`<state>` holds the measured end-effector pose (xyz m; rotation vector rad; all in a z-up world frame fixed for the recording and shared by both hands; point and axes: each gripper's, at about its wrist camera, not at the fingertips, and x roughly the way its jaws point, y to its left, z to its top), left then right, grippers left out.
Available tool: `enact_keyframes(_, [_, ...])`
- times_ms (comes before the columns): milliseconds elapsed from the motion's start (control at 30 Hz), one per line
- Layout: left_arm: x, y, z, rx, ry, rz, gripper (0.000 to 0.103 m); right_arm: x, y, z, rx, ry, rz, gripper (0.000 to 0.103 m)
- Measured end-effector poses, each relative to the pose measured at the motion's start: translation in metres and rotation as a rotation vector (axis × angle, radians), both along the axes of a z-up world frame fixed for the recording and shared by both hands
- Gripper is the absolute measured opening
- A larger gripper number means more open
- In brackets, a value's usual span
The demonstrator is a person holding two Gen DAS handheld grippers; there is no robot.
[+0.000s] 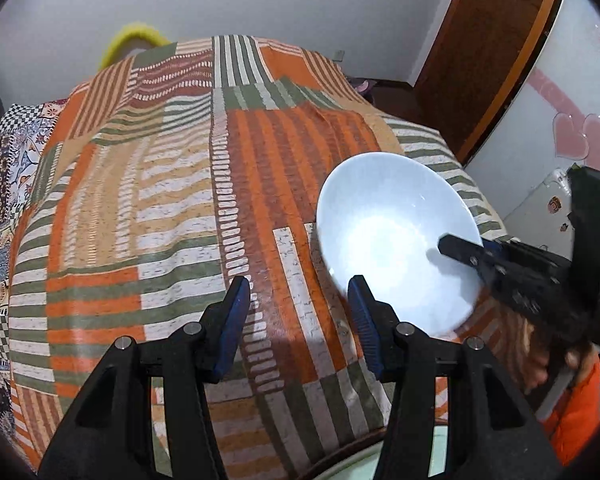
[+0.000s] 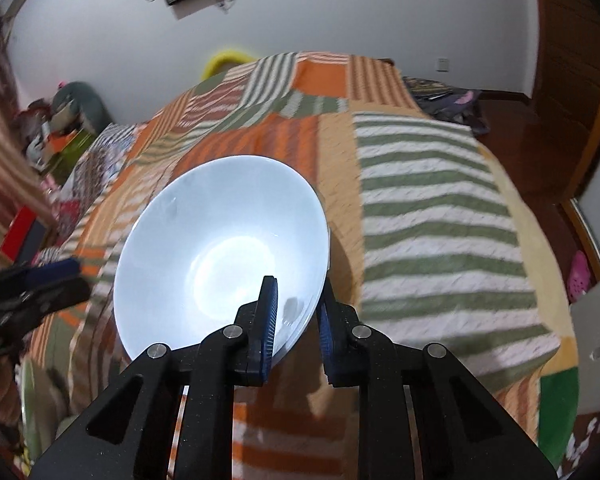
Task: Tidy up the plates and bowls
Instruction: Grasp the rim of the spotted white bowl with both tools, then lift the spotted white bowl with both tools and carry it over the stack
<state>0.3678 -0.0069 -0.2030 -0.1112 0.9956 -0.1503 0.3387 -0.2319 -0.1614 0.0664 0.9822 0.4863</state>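
A white bowl (image 2: pixel 220 236) is tilted and held above the striped patchwork bedspread (image 2: pixel 432 216). My right gripper (image 2: pixel 298 300) is shut on the bowl's near rim, one finger inside and one outside. In the left wrist view the same bowl (image 1: pixel 392 232) hangs at the right, with the right gripper (image 1: pixel 460 250) clamped on its rim. My left gripper (image 1: pixel 298 296) is open and empty over the bedspread (image 1: pixel 172 200), its right finger close to the bowl's lower edge.
A pale green rim (image 1: pixel 404 456) shows at the bottom edge under the left gripper. A yellow ring (image 1: pixel 134 40) lies beyond the bed. Clutter (image 2: pixel 56 128) stands at the left, a wooden door (image 2: pixel 572 40) at the right.
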Motion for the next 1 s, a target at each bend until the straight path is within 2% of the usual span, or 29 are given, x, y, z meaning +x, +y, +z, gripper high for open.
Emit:
enact_keyframes(33, [0.002,-0.002,-0.003,-0.001,0.005,-0.005,0.044,-0.001,0.001,-0.001,0.004,0.003,0.004,0.017])
enact_keyframes(100, [0.007,-0.006,-0.009,-0.01,0.025,-0.025,0.031,-0.006,0.002,-0.002,0.016,0.011,0.006,0.017])
enact_keyframes(133, [0.009,-0.007,-0.012,-0.02,0.036,-0.032,0.028,-0.005,0.003,-0.002,0.016,0.012,0.006,0.017])
enact_keyframes(200, [0.015,-0.011,-0.018,-0.049,0.058,-0.054,0.018,-0.006,0.004,-0.003,0.009,0.008,0.005,0.017])
enact_keyframes(267, [0.019,-0.014,-0.023,-0.063,0.071,-0.064,0.013,-0.004,0.009,-0.004,0.001,0.004,0.002,0.017])
enact_keyframes(467, [0.022,-0.015,-0.023,-0.078,0.086,-0.063,0.012,-0.002,0.013,-0.001,-0.015,0.012,-0.015,0.017])
enact_keyframes(633, [0.007,-0.015,-0.018,-0.068,0.077,-0.057,0.012,-0.011,0.017,0.011,-0.017,-0.009,-0.021,0.017])
enact_keyframes(1000, [-0.044,-0.005,0.031,-0.094,-0.027,-0.046,0.012,-0.045,0.023,0.052,0.011,-0.083,-0.023,0.017])
